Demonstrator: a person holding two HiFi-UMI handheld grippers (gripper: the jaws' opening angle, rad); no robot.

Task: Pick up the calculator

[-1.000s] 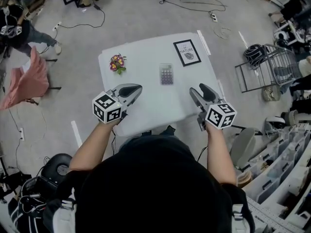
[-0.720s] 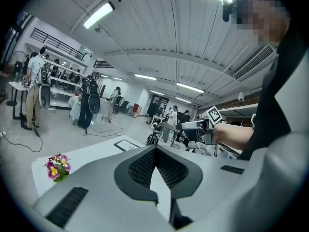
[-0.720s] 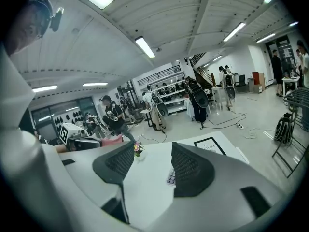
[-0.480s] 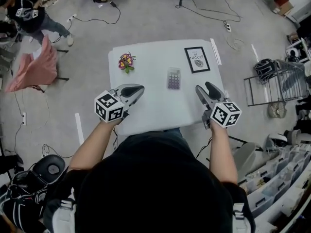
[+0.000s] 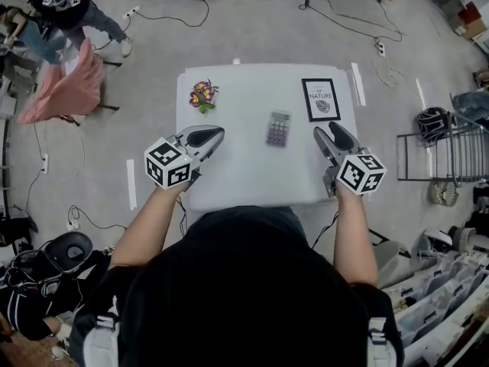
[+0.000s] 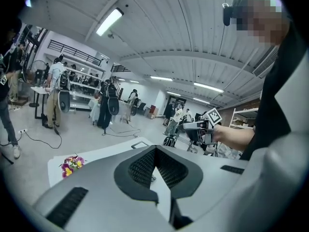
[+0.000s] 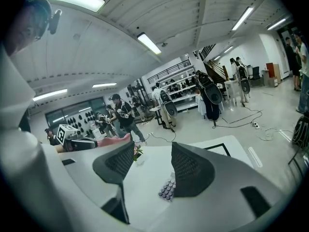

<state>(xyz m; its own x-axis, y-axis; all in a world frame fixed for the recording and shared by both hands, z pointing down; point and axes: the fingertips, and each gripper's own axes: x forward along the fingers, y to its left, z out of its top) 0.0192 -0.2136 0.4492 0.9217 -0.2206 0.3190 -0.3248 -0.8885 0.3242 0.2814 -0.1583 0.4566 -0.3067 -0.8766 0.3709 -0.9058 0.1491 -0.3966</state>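
The grey calculator (image 5: 278,128) with purple keys lies flat near the middle of the white table (image 5: 244,170). My left gripper (image 5: 208,136) hovers over the table's near left part, left of the calculator, with its jaws closed together and nothing between them (image 6: 154,151). Over the near right part, right of the calculator, my right gripper (image 5: 327,134) stands open and empty. In the right gripper view the calculator (image 7: 166,190) shows low in the gap between the jaws (image 7: 153,153), some way ahead and untouched.
A small bunch of flowers (image 5: 202,95) lies at the table's far left and a black-framed picture (image 5: 321,99) at the far right. Around the table are cables on the floor, a chair with pink cloth (image 5: 61,90), a wire rack (image 5: 447,140) and people at the back.
The head view has shifted, so the table sits more to the right and lower. Both grippers stay over the table's near part. The calculator has not moved.
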